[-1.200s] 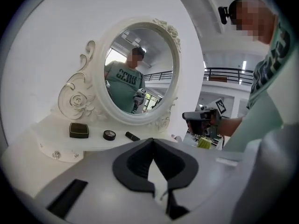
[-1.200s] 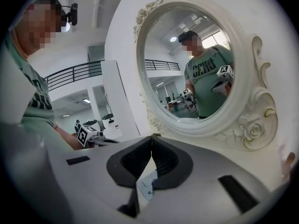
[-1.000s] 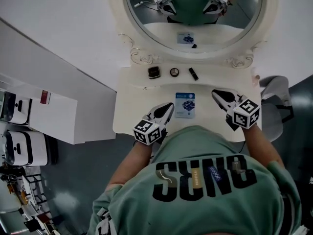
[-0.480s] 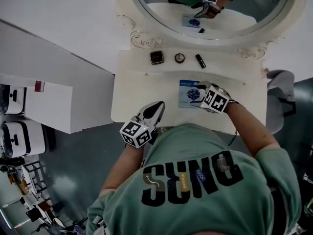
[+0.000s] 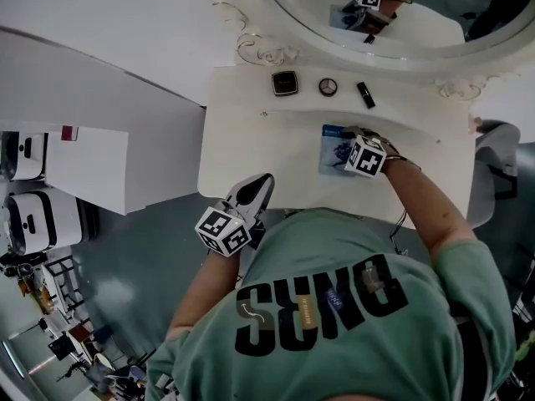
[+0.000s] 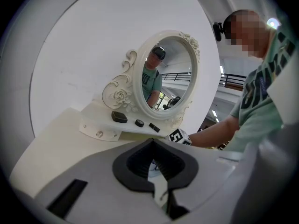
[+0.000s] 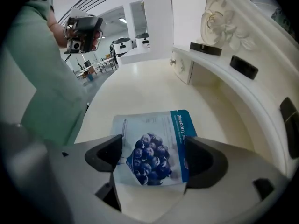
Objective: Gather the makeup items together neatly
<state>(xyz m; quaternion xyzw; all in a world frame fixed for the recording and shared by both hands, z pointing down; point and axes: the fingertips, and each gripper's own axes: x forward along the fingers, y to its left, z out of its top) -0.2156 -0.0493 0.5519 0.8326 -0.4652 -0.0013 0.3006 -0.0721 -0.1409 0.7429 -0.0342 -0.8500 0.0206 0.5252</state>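
Right gripper [image 7: 154,160] jaws just spread wide, astride flat blueberry sachet [image 7: 150,141], not pressing | likely light, floppy, slick: pinch an edge | left gripper [image 5: 257,186] closed, empty

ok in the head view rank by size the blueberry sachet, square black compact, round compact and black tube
blue-and-white blueberry sachet
square black compact
small round dark compact and slim black tube: too alike to rank

An ornate oval mirror [image 6: 163,76] tops the white dressing table [image 5: 251,144].
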